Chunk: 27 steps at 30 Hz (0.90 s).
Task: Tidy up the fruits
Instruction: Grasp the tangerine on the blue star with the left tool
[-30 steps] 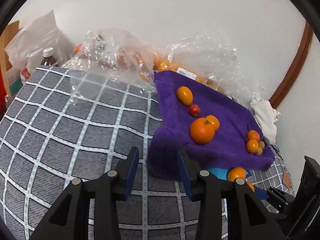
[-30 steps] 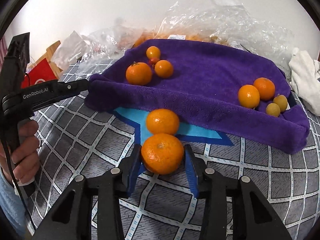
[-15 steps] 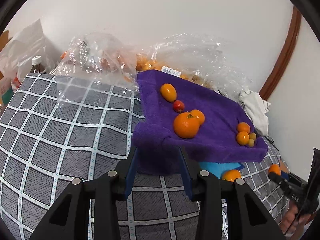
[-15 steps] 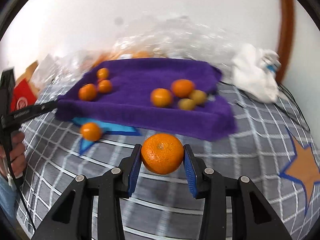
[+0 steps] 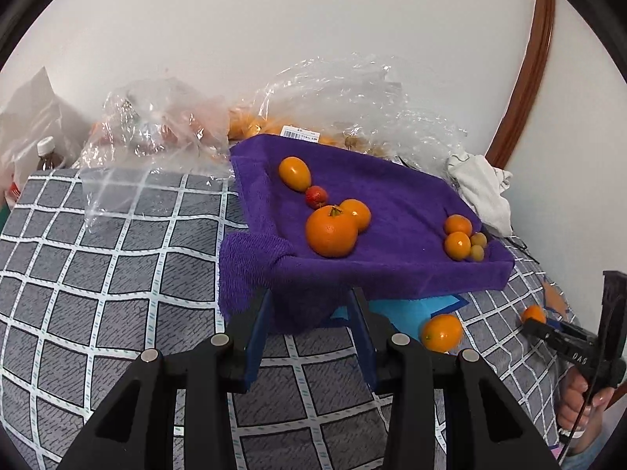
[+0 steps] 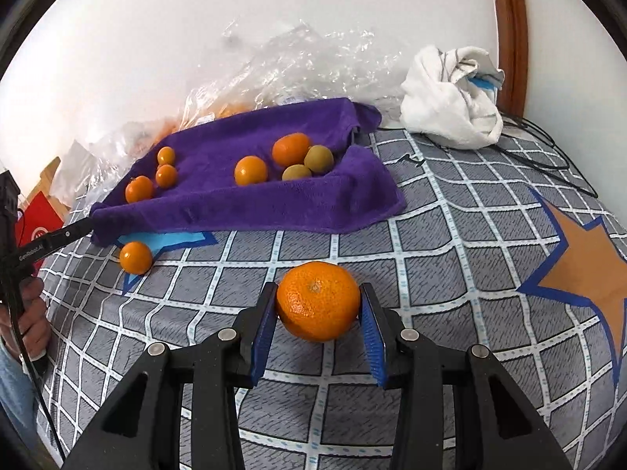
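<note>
A purple towel (image 5: 392, 196) lies on the checked bedspread (image 5: 117, 274) and carries several oranges, among them a large tangerine (image 5: 331, 231), plus a small red fruit (image 5: 316, 195) and two greenish ones (image 6: 319, 158). My left gripper (image 5: 309, 315) is shut on the towel's near corner, and the front edge stands raised. My right gripper (image 6: 318, 307) is shut on a mandarin (image 6: 318, 301), which it holds over the bedspread to the right of the towel. In the left wrist view that mandarin (image 5: 533, 313) shows small at the far right. One loose orange (image 6: 135, 257) rests by the blue star patch.
Crumpled clear plastic bags (image 5: 352, 105) with more fruit line the wall behind the towel. A white cloth bundle (image 6: 454, 105) and black cables (image 6: 540, 145) lie at the back right. A bottle (image 5: 47, 154) stands far left. A hand (image 6: 33, 325) grips the left tool.
My right gripper carried the mandarin away from the towel's front edge, off to the right over the bedspread. The loose orange stayed behind. My left gripper kept the towel corner and rolled a little.
</note>
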{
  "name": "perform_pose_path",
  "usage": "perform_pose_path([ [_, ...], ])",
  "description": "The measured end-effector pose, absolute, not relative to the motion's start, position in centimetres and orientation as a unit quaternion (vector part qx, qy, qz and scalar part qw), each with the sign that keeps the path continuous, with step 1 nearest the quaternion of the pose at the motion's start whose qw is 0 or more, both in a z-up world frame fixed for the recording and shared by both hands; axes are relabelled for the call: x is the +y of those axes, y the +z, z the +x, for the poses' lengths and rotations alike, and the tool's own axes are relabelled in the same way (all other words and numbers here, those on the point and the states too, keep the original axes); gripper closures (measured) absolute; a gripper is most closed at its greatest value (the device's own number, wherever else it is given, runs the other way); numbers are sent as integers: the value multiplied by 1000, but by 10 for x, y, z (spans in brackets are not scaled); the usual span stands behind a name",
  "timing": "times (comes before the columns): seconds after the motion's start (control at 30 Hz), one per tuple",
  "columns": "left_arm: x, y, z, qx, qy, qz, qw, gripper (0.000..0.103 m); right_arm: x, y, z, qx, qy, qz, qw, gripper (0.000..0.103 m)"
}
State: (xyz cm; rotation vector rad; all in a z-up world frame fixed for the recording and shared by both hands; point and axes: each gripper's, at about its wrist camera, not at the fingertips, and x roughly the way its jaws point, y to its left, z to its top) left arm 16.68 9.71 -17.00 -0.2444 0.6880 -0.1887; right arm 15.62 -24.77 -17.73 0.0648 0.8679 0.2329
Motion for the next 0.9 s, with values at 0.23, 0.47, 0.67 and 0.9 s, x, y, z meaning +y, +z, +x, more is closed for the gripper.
perform_pose_path([
  [0.23, 84, -165, 163, 344, -115, -112, 925, 65, -245, -178, 153, 422, 136, 32, 896, 62],
  [0.47, 18, -147, 164, 379, -154, -87, 908, 62, -257, -180, 157, 426, 154, 71, 889, 62],
  [0.67, -15, -165, 177, 406, -131, -61, 902, 62, -256, -178, 155, 421, 145, 64, 893, 62],
  [0.9, -21, -183, 180, 419, -101, -76, 899, 62, -257, -178, 156, 422, 155, 74, 890, 62],
])
